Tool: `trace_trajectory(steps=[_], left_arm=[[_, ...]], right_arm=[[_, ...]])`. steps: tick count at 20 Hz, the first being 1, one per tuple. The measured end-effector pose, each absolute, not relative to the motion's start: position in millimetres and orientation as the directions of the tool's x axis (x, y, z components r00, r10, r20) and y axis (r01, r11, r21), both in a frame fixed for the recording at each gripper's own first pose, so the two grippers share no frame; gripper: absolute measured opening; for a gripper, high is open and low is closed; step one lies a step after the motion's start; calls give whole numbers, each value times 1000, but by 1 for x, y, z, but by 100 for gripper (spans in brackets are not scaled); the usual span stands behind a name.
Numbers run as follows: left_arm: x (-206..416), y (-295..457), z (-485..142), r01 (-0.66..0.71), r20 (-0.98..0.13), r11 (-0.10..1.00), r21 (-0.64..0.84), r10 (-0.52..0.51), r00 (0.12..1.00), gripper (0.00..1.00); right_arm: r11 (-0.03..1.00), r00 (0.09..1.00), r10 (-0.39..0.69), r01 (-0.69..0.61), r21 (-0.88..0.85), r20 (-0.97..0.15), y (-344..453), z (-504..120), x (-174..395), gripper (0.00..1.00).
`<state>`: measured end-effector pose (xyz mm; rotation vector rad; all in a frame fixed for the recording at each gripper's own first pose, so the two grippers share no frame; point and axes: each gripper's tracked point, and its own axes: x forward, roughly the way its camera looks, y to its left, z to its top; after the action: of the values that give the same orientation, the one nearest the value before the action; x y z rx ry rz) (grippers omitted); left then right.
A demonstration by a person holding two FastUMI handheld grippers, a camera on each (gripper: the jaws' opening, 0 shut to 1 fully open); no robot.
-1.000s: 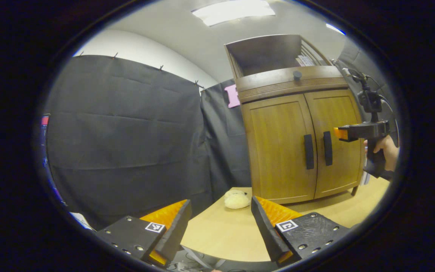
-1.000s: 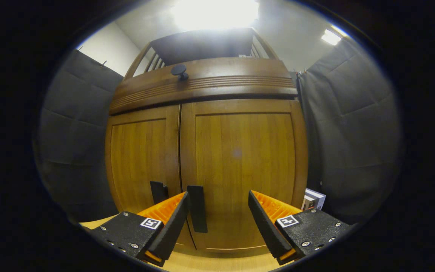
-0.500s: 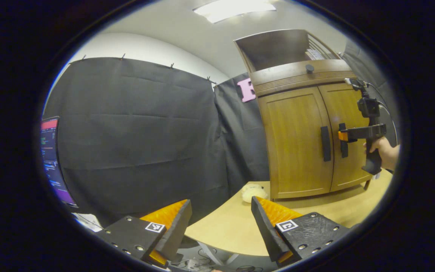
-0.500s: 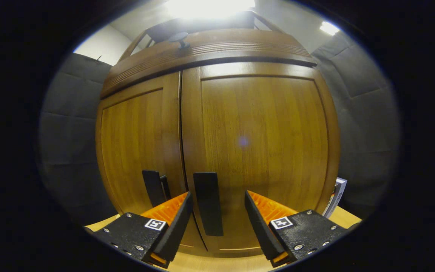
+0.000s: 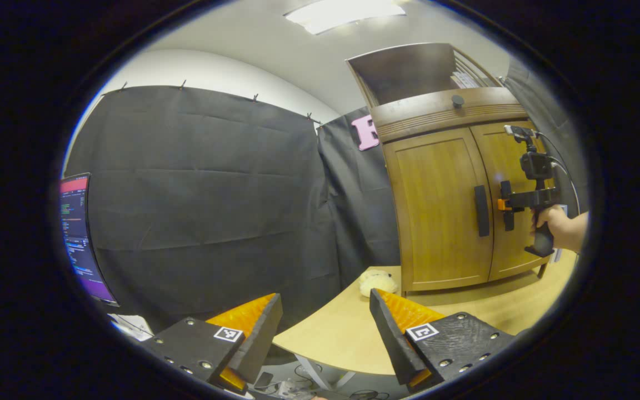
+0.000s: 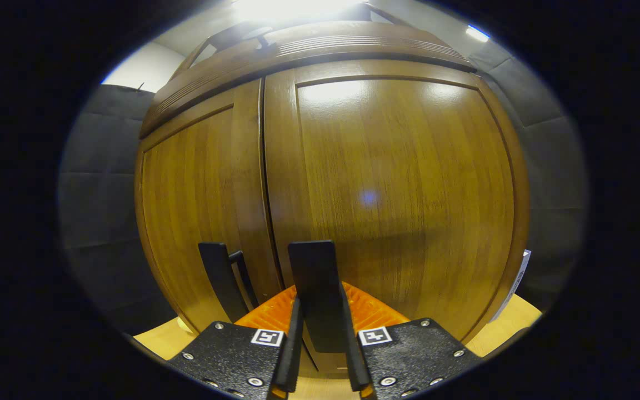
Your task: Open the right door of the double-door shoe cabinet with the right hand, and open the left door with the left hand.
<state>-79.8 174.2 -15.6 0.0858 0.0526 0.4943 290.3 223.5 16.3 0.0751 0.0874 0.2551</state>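
Right gripper view puts the right gripper at the shoe cabinet, both fingers pinching the right door's handle. I think it should now pull straight back, slowly, and swing out with the door so the smooth black bar does not slip. The cabinet is shiny brown wood with flat panel doors. The left door's handle sits just beside the held one. The left gripper is spread wide, well away from the cabinet.

The shoe cabinet shows glossy, grained brown wood, its right door handle matt black. Beside the cabinet, matt black cloth hangs creased; below it, a smooth pale wood table.
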Motion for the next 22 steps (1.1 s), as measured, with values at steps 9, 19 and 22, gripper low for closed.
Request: trace_trajectory(steps=[9,19,22], left_arm=[[-81,170,-14,-413,-4,906,86,415,910,96],[-87,157,-4,-334,33,939,85,333,942,90],[-89,153,-1,-313,42,946,82,310,950,96]], right_arm=[[955,953,290,-282,92,-87,218,18,282,22],[951,949,305,-298,83,-83,218,20,281,24],[950,948,308,-301,86,-83,218,19,282,24]])
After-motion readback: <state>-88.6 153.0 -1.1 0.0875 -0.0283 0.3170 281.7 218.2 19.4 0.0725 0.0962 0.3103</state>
